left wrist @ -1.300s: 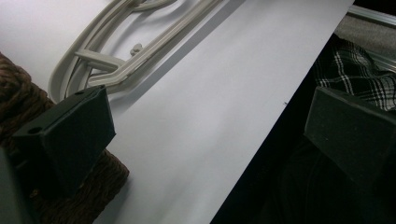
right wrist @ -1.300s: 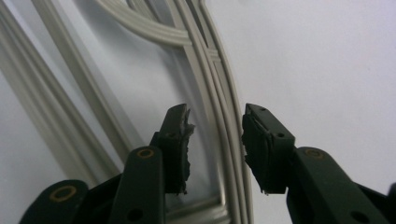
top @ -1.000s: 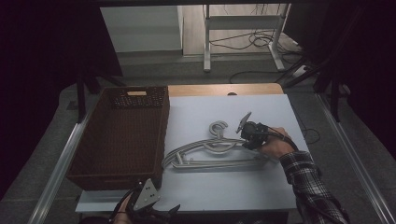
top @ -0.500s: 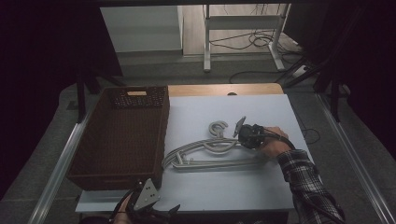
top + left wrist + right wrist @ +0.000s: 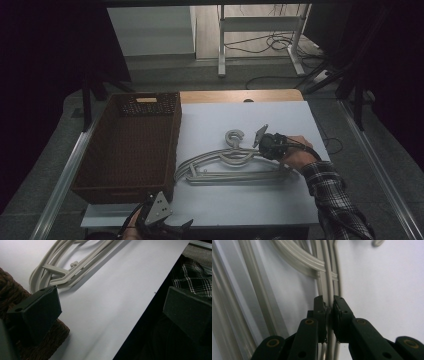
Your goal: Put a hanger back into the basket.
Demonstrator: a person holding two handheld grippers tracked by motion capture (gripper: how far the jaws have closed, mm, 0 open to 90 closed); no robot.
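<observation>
With the right gripper (image 5: 329, 322) clamped on just one thin arm of the stacked grey hangers (image 5: 235, 162) lying on the counter (image 5: 300, 120) beside the wicker basket (image 5: 127, 150), lifting could separate or drop the nested stack, while the left gripper (image 5: 110, 312) hangs released.

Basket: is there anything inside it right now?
In the high view the basket looks empty: only its dark woven floor shows, no hanger. The hangers lie beside it on the white sheet. The near wall hides the strip of floor just behind it.
</observation>
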